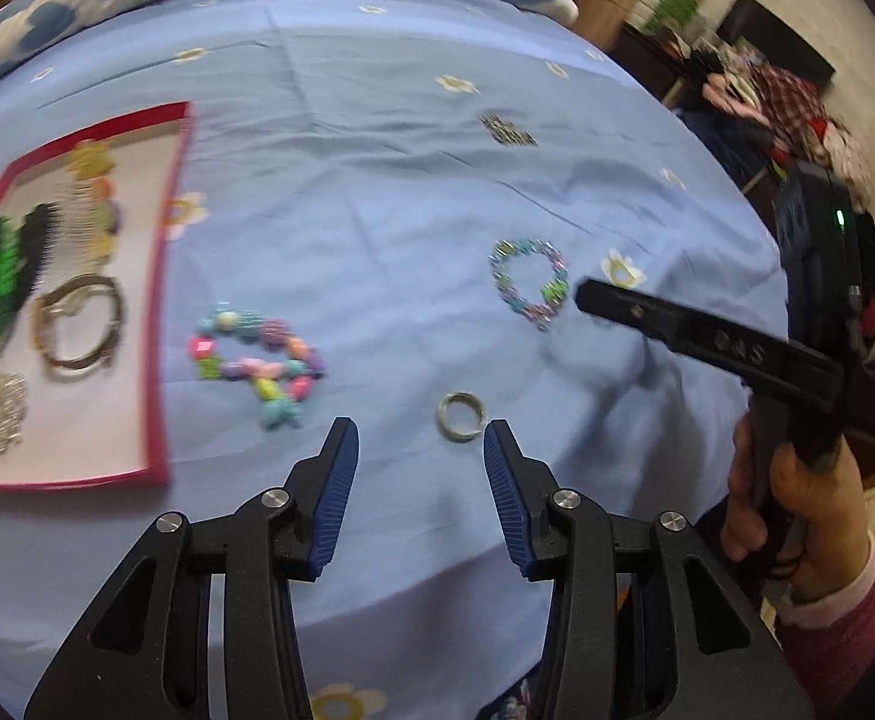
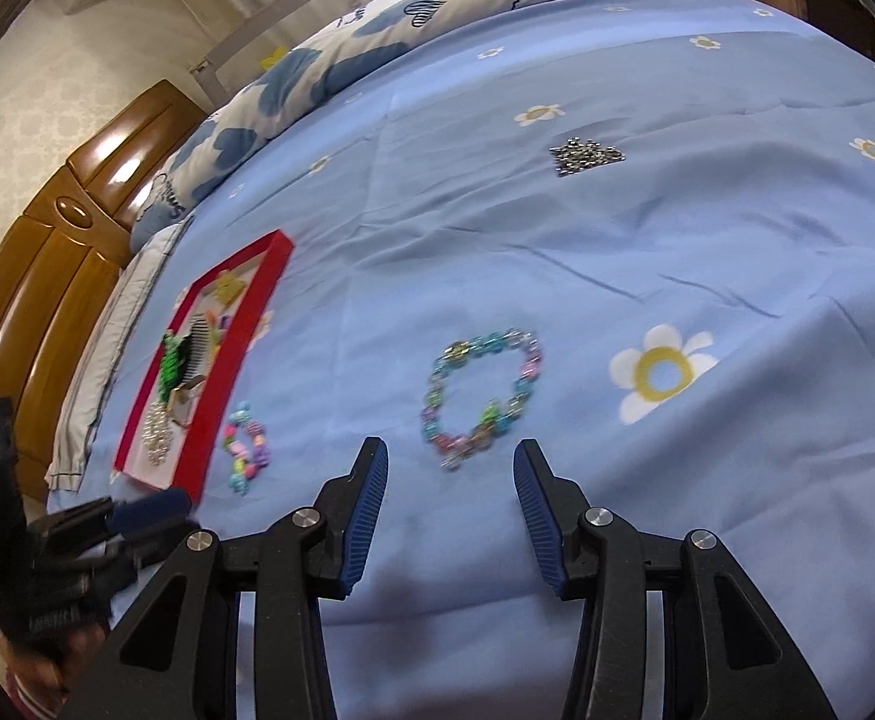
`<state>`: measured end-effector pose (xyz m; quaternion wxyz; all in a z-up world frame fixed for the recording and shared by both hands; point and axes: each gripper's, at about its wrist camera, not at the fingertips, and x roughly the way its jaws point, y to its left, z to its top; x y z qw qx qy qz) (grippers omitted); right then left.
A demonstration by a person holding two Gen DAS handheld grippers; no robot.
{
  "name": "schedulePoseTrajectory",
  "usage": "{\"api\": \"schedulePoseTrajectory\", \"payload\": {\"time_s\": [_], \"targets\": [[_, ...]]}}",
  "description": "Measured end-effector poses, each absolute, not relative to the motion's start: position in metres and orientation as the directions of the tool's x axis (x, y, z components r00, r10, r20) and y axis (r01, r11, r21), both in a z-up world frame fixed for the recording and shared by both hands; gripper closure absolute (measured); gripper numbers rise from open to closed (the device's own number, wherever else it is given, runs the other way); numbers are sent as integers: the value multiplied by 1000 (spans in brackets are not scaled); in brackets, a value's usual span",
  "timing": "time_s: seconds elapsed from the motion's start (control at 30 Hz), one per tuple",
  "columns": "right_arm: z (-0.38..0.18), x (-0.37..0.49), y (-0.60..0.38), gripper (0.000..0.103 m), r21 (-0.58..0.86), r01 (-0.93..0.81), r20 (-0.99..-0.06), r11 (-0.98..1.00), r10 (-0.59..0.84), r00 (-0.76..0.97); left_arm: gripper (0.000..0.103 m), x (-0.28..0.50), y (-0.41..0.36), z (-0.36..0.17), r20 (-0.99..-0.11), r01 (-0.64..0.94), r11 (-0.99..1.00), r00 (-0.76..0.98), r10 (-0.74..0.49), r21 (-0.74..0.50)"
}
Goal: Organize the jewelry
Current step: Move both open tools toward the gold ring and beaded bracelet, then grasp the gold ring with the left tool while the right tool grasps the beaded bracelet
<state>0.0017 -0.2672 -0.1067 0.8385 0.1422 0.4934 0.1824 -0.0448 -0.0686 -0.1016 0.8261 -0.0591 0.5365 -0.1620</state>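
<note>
Left wrist view: left gripper (image 1: 419, 441) jaws spread, empty; small ring (image 1: 460, 416) just ahead on blue sheet (image 1: 377, 150); pastel bracelet (image 1: 257, 360) beside red tray (image 1: 161, 276).
Right wrist view: right gripper (image 2: 451, 469) jaws spread, empty; glittery bracelet (image 2: 481, 396) just ahead on sheet.

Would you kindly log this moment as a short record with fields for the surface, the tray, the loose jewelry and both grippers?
surface: blue flowered bedsheet
tray: red-rimmed tray, holding combs, a bangle and silver pieces
loose jewelry: pastel bead bracelet, iridescent bead bracelet, small metal ring, sparkly silver piece
left gripper: open, empty, ring just ahead of its right finger
right gripper: open, empty, iridescent bracelet just ahead
</note>
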Motion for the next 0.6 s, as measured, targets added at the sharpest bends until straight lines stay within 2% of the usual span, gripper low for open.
{"api": "schedulePoseTrajectory", "payload": {"time_s": [0.13, 0.3, 0.33, 0.4, 0.43, 0.5, 0.53, 0.6], "targets": [[-114, 11, -269, 56, 386, -178, -789, 905, 424, 445, 58, -39, -87, -112, -876, 233, 939, 356, -325, -254], [-129, 22, -265, 56, 383, -191, -796, 904, 428, 429, 60, -31, -102, -130, -900, 246, 946, 330, -286, -211], [-131, 22, -264, 55, 387, -194, -794, 902, 433, 427, 62, -31, -103, -134, -902, 249, 947, 330, -279, -202], [-134, 23, -264, 57, 386, -189, -792, 903, 429, 434, 75, -33, -106, -137, -904, 257, 950, 339, -259, -176], [-135, 24, -264, 61, 385, -187, -791, 904, 428, 438, 79, -33, -106, -138, -904, 263, 950, 342, -258, -171], [-136, 25, -265, 79, 376, -174, -796, 910, 413, 443, 82, -33, -105, -138, -901, 265, 948, 342, -265, -178], [-137, 27, -267, 91, 384, -164, -796, 909, 416, 440, 82, -33, -104, -137, -899, 267, 946, 345, -271, -183], [-138, 28, -270, 93, 409, -153, -788, 900, 433, 437, 82, -34, -101, -135, -895, 270, 944, 349, -278, -188]]}}
